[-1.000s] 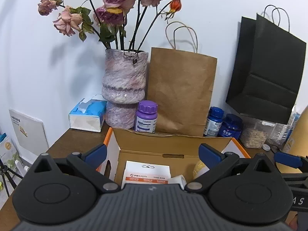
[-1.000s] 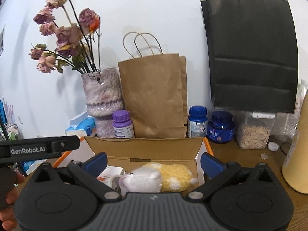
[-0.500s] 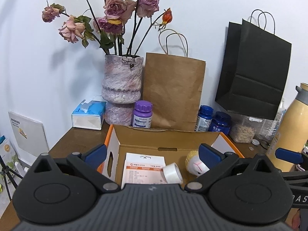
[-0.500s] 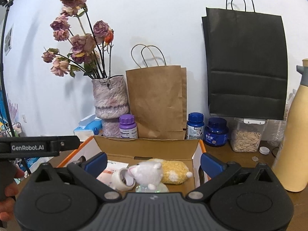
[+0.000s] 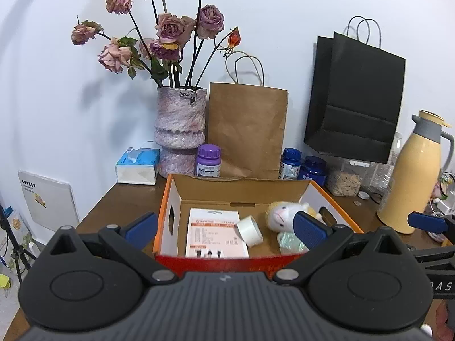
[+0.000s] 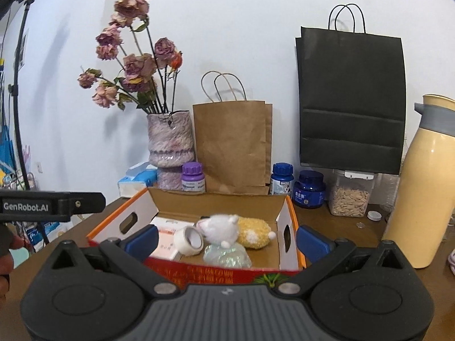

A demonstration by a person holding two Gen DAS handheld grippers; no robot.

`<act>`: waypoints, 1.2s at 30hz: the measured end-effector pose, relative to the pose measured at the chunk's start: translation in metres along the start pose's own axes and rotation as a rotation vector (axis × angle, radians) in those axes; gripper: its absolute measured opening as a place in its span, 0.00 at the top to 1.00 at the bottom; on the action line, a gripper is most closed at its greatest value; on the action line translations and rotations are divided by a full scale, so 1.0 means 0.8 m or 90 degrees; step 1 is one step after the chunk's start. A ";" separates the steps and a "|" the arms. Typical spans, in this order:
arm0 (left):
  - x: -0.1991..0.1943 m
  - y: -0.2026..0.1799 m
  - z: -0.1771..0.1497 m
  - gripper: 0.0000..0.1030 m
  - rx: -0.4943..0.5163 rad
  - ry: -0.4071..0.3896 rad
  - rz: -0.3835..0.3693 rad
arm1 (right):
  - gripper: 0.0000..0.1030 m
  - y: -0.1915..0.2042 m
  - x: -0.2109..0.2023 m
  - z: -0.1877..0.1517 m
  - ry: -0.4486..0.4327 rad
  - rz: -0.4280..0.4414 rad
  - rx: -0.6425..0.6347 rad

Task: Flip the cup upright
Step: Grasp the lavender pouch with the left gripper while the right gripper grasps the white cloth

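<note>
Both tools (image 5: 224, 228) (image 6: 226, 240) gape; box (image 5: 241, 187) hides cup.

A cup (image 5: 290, 243) (image 6: 227, 255) of clear, pale green glass with a shimmering, faceted surface is seen inside the open cardboard box (image 5: 241, 187). It is laid low on the box floor near the front wall, just in front of the white plush toy (image 5: 281, 216) and right of the tape roll (image 5: 250, 227). Its mouth cannot be made out.
</note>
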State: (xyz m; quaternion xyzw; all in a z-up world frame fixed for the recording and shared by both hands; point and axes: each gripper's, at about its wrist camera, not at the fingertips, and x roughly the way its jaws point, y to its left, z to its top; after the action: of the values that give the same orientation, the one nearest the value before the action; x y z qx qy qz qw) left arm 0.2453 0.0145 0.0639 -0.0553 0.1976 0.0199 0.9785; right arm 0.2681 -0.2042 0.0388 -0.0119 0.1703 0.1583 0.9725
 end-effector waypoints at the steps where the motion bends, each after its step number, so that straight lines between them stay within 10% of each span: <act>1: -0.006 0.002 -0.006 0.00 -0.002 0.004 0.000 | 0.00 0.001 -0.006 -0.003 0.001 0.000 -0.002; 36: -0.126 0.015 -0.113 0.00 -0.007 0.050 0.003 | 0.00 0.004 -0.156 -0.137 0.057 -0.014 0.006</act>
State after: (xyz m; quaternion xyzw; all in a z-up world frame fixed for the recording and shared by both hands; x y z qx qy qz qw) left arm 0.1170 0.0144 0.0188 -0.0611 0.2361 0.0210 0.9696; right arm 0.1196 -0.2473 -0.0221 -0.0163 0.2146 0.1457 0.9656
